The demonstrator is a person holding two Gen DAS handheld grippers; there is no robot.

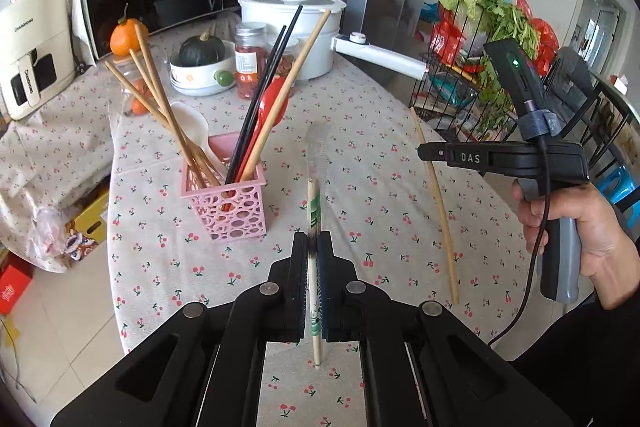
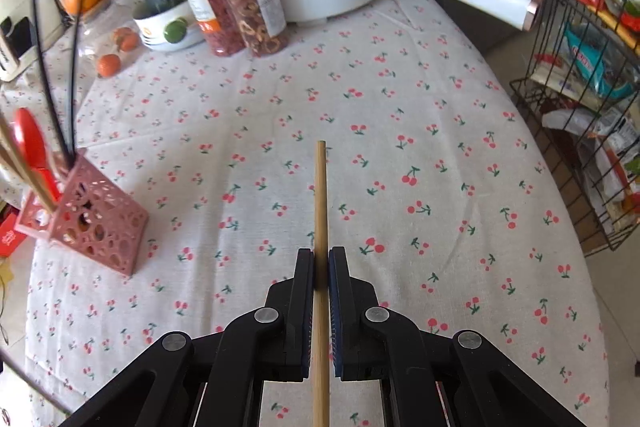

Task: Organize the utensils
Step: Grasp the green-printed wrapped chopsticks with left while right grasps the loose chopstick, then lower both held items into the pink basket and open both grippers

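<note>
The left gripper point(image 1: 313, 243) is clamped on a wrapped chopstick point(image 1: 313, 211), held above the cherry tablecloth point(image 1: 380, 187) with the pink holder point(image 1: 224, 203) at its ten o'clock. The right gripper point(image 2: 321, 259) is closed on a bare wooden chopstick point(image 2: 320, 187) pointing toward twelve o'clock.

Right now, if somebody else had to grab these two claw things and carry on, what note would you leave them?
Left claw: shut on a chopstick in a printed paper sleeve.
Right claw: shut on a bare wooden chopstick.
Pink holder: upright on the cherry tablecloth, already holding wooden chopsticks, black chopsticks, a white spoon and a red spoon.
Left to do: drop both held chopsticks into the holder. No other loose utensils show on the cloth.
</note>
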